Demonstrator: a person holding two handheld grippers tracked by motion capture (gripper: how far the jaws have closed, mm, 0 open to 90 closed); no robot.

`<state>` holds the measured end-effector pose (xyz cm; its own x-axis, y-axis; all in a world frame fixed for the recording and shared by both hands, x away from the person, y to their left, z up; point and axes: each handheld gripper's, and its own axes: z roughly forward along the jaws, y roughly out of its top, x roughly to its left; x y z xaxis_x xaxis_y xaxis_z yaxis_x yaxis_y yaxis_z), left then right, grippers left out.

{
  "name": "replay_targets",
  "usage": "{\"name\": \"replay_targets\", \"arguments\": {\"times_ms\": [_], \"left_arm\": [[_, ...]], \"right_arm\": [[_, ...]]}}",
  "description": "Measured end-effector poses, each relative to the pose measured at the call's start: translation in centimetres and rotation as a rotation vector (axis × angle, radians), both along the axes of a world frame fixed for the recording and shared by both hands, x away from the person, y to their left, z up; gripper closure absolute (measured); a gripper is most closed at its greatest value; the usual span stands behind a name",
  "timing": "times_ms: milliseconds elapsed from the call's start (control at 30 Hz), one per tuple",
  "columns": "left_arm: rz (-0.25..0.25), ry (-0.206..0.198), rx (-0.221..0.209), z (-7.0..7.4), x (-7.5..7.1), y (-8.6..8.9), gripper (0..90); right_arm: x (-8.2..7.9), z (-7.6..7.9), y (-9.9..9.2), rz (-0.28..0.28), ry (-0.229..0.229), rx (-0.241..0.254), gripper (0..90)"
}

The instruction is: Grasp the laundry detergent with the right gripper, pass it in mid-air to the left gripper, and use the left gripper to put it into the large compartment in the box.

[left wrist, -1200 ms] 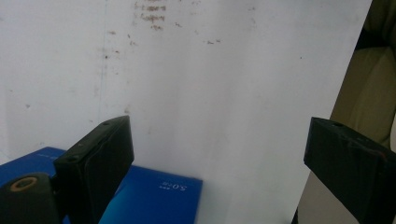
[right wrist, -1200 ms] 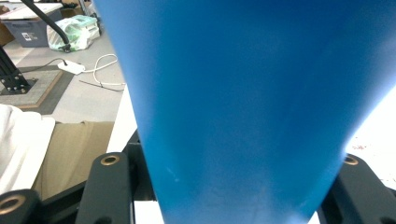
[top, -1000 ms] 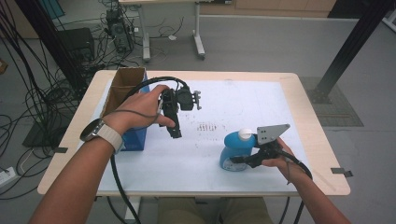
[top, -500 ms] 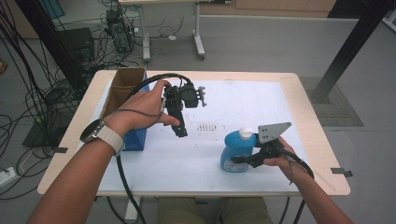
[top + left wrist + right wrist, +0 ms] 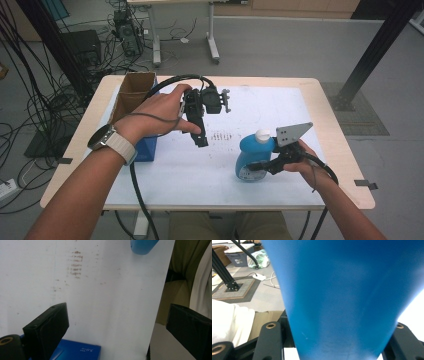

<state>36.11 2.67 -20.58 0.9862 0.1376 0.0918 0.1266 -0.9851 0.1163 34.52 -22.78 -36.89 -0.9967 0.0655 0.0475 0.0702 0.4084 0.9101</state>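
In the high view, the right gripper (image 5: 260,166) is clamping the blue bottle (image 5: 251,156) across its lower body, and the bottle is standing upright with its white cap (image 5: 262,134) on top, near the front right part of the white table (image 5: 190,175). The left gripper (image 5: 200,139) is hanging well to the left of the bottle, pointing down, close to the cardboard box (image 5: 131,93) and a blue box (image 5: 148,147).

In the left gripper view, its jaws are standing wide with nothing between them, having just been opening further; the bottle's base (image 5: 143,246) is showing beyond a patch of brown marks (image 5: 75,264).

In the right gripper view, the jaws are pressing on either side of the bottle (image 5: 342,297). Its plastic wall is looking smooth and probably slippery, somewhat squashable, and likely weighty if full, so the narrower waist seems the safest hold.
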Motion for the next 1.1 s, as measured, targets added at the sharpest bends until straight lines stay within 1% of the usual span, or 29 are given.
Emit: {"name": "replay_targets", "arguments": {"times_ms": [67,267,333,667,1000,1100], "left_arm": [[-0.012,0.007,0.000,0.2,0.0,-0.3,5.0],[-0.026,0.021,-0.014,0.7,-0.1,-0.9,5.1],[-0.024,0.031,-0.017,0.8,-0.2,-1.1,5.1],[-0.031,0.038,-0.033,1.8,-0.1,-2.2,5.1],[-0.061,0.052,-0.042,3.0,0.0,-3.5,4.9],[-0.065,0.053,-0.049,3.3,0.1,-3.9,4.8]], "right_arm": [[0.1,0.4,0.2,0.007,-0.001,-0.003,42.9],[0.3,1.2,0.6,0.019,0.003,-0.012,42.9],[0.3,1.4,0.8,0.021,0.005,-0.013,42.9],[0.7,2.4,1.8,0.042,0.012,-0.014,43.0],[1.5,3.7,3.1,0.057,0.000,-0.023,43.0],[1.7,4.0,3.5,0.060,0.004,-0.019,43.0]]}}
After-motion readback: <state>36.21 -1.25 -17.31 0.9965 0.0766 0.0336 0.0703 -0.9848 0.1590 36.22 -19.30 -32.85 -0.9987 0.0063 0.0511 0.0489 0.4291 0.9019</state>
